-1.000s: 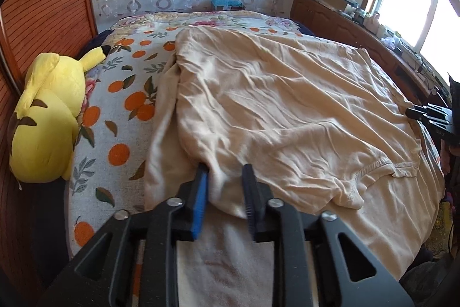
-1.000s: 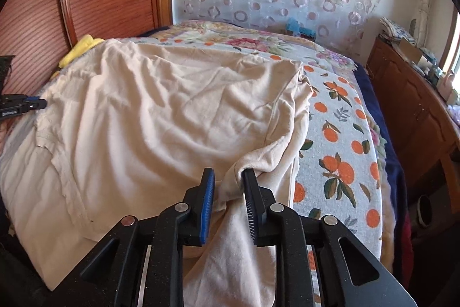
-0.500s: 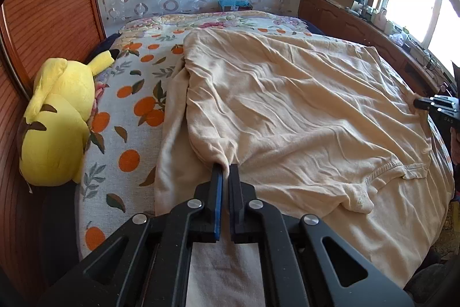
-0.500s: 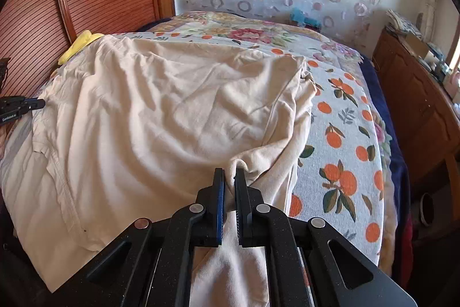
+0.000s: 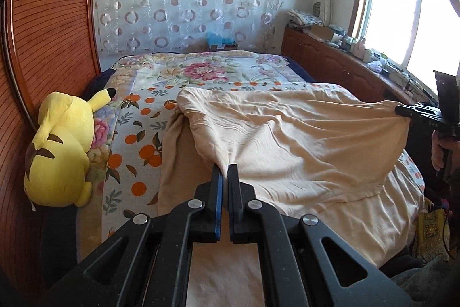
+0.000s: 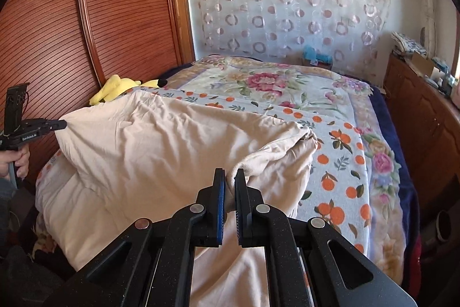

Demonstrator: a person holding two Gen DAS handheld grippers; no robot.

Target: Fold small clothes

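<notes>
Pinching the cream garment [image 5: 302, 151] at two corners — left gripper [image 5: 225, 173] and right gripper [image 6: 229, 180] are each clamping a bunched bit of cloth, jaws nearly together. The garment is hanging taut between them above the orange-print bedspread [image 5: 135, 134], its far part lying on the bed. Judging it light, limp, wrinkle-prone — sagging wherever unsupported, so corners and hems are looking like the best holds.

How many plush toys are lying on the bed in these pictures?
1. A yellow Pikachu plush lies at the bed's left edge, beside the wooden headboard. In the right wrist view it shows only partly behind the lifted beige garment, which may hide more.
</notes>
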